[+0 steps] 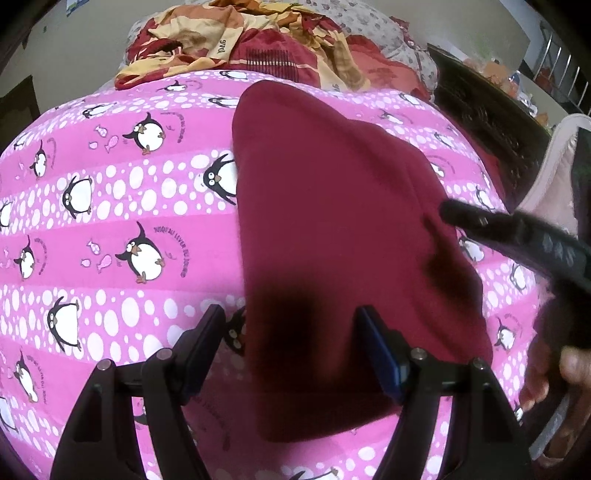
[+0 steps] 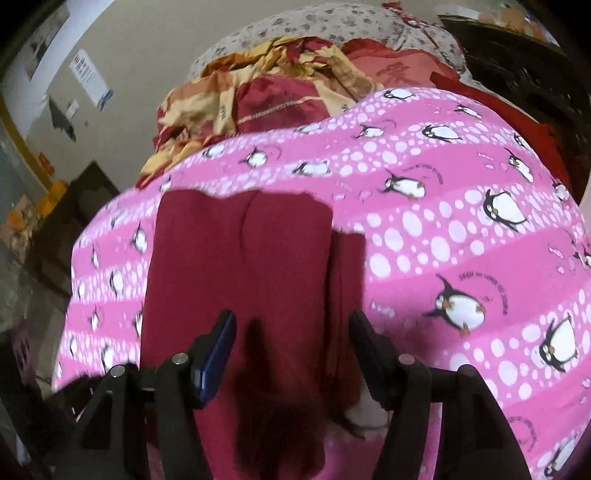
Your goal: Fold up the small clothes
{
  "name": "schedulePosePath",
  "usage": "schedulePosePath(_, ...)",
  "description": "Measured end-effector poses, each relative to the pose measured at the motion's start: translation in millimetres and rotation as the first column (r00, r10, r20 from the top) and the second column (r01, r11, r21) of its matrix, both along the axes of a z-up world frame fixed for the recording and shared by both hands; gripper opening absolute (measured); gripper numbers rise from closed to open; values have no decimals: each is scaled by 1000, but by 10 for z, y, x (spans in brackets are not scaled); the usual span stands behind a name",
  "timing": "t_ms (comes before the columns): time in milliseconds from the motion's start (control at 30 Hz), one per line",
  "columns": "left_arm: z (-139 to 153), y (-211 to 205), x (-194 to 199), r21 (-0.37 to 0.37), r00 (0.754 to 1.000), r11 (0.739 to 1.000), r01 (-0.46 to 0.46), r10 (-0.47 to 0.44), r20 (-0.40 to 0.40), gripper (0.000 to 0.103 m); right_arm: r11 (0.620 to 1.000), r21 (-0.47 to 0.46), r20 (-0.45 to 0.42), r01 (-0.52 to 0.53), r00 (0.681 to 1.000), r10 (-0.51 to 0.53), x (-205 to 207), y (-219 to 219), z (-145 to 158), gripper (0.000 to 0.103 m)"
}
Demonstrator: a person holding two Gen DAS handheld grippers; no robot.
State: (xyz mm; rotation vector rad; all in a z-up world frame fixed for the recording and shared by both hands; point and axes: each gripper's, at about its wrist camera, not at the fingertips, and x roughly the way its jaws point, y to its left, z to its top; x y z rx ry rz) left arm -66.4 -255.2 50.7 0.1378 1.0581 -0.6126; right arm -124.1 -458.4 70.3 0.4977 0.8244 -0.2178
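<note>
A dark red garment (image 1: 332, 221) lies folded into a long flat strip on a pink penguin-print sheet (image 1: 110, 229). My left gripper (image 1: 291, 317) hovers over the strip's near end, open, with nothing pinched between its pads. Seen from the right wrist, the same garment (image 2: 240, 258) shows a folded layer lying over a narrower one at its right edge. My right gripper (image 2: 291, 321) is open above that near end, its pads clear of the cloth. One of the right gripper's fingers (image 1: 498, 229) reaches in over the garment's right edge in the left wrist view.
A crumpled red and yellow blanket (image 1: 258, 48) is heaped at the far end of the bed, against a flowered pillow (image 2: 295, 26). Dark wooden furniture (image 1: 480, 110) stands to the right. A person's hand (image 1: 576, 365) holds the right gripper. The pink sheet (image 2: 461, 240) spreads wide on both sides.
</note>
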Motion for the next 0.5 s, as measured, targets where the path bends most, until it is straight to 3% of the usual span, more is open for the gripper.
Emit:
schedulePosePath(67, -13, -21, 17, -5, 1000, 1000, -1, 1, -7, 73, 1000, 29, 13, -9, 1000, 9, 134, -49, -35, 68)
schedulePosePath(100, -22, -34, 20, -3, 1000, 1000, 0, 0, -9, 73, 999, 44, 15, -13, 1000, 12, 187, -79, -70, 62)
schedulePosePath(133, -34, -44, 20, 1, 1000, 1000, 3, -3, -12, 73, 998, 64, 15, -19, 1000, 18, 236, -104, -114, 33)
schedulePosePath(167, -39, -52, 22, 3, 1000, 1000, 7, -7, -14, 73, 997, 75, 10, -22, 1000, 21, 264, -124, -148, 19)
schedulePosePath(333, 15, -13, 53, -49, 1000, 999, 12, -12, 6, 75, 1000, -12, 5, 8, 1000, -8, 137, -168, -192, 8)
schedulePosePath(400, 5, -17, 97, -68, 1000, 998, 10, -10, 1, 77, 999, 32, -6, 5, 1000, -5, 125, -242, -259, 8)
schedulePosePath(500, -41, 5, 175, -119, 999, 993, 14, -20, -51, 77, 994, 105, 67, -34, 997, 28, 14, -301, -178, 12)
